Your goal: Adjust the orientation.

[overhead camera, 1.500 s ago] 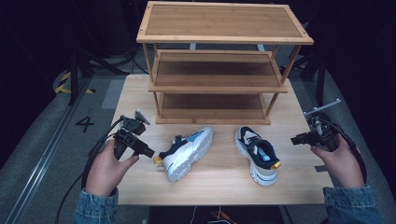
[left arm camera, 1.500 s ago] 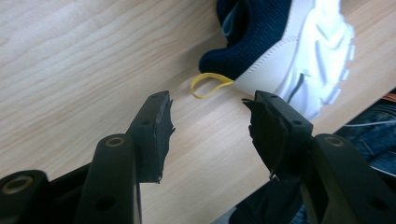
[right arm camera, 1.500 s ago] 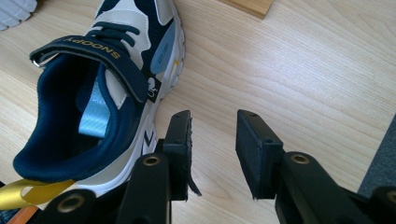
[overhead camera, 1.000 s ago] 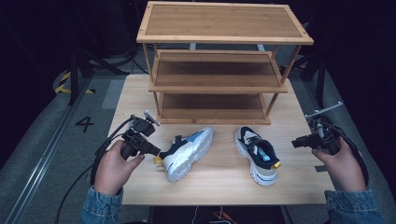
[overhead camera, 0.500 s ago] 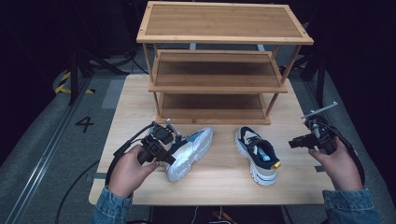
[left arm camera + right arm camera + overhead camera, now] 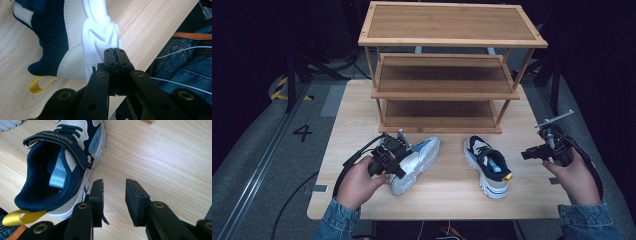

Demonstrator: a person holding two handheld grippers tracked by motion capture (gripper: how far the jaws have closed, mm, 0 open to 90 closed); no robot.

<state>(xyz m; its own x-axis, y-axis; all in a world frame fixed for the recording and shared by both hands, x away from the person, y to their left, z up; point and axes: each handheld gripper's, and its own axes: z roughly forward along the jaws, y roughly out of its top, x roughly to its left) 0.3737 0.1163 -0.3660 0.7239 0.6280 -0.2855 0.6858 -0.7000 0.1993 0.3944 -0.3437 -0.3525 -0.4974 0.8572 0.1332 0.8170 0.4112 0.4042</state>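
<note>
**Left gripper now at the left shoe's heel**

So the left gripper point(image 6: 393, 156) has slid in from the table's left edge and now sits right at the heel of the left shoe point(image 6: 416, 159); the right gripper point(image 6: 532, 153) hasn't budged, and neither shoe has shifted. In the left gripper view the jaws are pressed flat together with nothing between them; the tips sit right up against the white heel sole point(image 6: 100, 32), though I can't tell if they actually touch. That shoe lies on its side on the table point(image 6: 452, 192), sole towards the person, toe angled at the rack point(image 6: 447, 75).

The right shoe point(image 6: 487, 164) stands upright just in front of the rack, well apart from the left one; yellow heel loop point(image 6: 17, 218) pointing back at the person. The right gripper hovers off to its right; in its own view the jaws stand apart, empty, just beside the heel.
</note>
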